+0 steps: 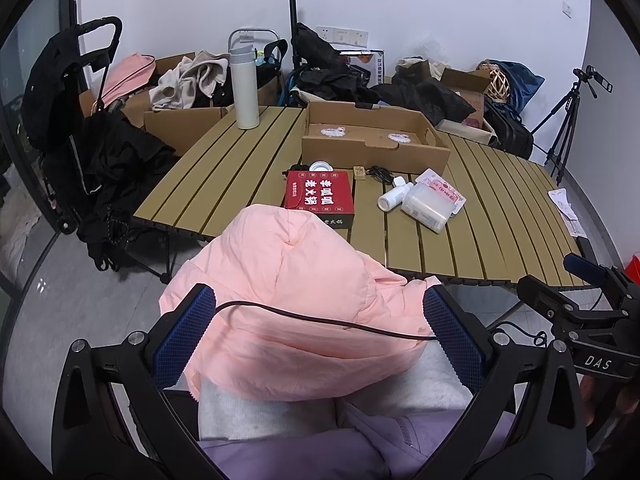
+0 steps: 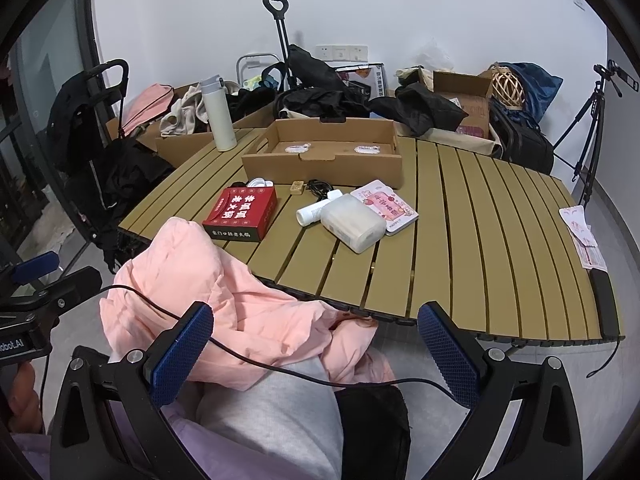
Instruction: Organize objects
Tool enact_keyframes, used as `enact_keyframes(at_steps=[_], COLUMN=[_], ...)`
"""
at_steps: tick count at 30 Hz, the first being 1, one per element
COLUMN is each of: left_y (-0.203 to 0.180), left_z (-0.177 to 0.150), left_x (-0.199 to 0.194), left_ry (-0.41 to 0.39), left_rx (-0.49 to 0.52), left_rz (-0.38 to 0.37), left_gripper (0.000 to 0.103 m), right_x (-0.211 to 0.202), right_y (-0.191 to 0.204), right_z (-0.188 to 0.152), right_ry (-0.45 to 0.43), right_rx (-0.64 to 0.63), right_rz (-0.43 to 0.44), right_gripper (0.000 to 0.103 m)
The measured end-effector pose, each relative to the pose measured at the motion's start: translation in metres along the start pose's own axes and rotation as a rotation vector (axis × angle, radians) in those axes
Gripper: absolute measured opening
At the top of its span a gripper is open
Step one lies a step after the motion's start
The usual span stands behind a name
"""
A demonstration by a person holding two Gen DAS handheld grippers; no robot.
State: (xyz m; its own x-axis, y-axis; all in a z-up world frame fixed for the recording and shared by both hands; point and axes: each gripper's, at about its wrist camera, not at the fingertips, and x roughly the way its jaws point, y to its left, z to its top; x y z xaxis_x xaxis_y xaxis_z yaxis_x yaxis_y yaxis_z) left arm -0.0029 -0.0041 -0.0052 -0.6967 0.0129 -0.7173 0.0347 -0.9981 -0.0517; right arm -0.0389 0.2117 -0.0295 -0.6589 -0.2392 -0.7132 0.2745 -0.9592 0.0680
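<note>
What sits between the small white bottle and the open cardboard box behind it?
Only a black cable and a small wooden block lie on the table between the white bottle and the cardboard box; lifting over them looks easy.

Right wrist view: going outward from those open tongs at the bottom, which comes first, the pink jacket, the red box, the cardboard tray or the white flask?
1. Pink jacket, just ahead of the right tongs, to the left.
2. Red box, on the table's near left.
3. Cardboard tray, mid-table.
4. White flask, upright at the far left edge.
</note>
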Motion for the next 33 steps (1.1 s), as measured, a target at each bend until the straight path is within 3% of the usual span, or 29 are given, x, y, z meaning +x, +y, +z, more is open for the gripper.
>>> enact_keyframes(at_steps=[20,22,25,28,33], left_y=[0.003,0.004,0.009,0.016,0.030], left_z=[-0.001,-0.001,-0.001,0.004,0.035], left_x=[0.008,0.012,0.022,0.044,0.082], left_ry=[0.029,0.032,0.045,0.077,0.068], left_rx=[-0.008,-0.011,-0.020,-0.034,-0.026], left_rz=[0.003,0.000,-0.001,-0.017,-0.077], left_gripper=[0.103,0.103,0.103,0.103,0.102], right_x=[0.002,0.005,0.012,0.033,0.074], right_y=[0.000,-0.002,-0.005,-0.005,-0.002], right_z=[-0.001,-0.002,-0.006,-0.007,0.004], right_ry=[0.008,0.013,0.019,0.064,0.115], right_rx=[-0.006,0.008,0.035,0.021,-0.005], right_rz=[0.016,0.040,0.151,0.167,0.197], right_gripper=[0.103,0.103,0.102,0.090,0.089])
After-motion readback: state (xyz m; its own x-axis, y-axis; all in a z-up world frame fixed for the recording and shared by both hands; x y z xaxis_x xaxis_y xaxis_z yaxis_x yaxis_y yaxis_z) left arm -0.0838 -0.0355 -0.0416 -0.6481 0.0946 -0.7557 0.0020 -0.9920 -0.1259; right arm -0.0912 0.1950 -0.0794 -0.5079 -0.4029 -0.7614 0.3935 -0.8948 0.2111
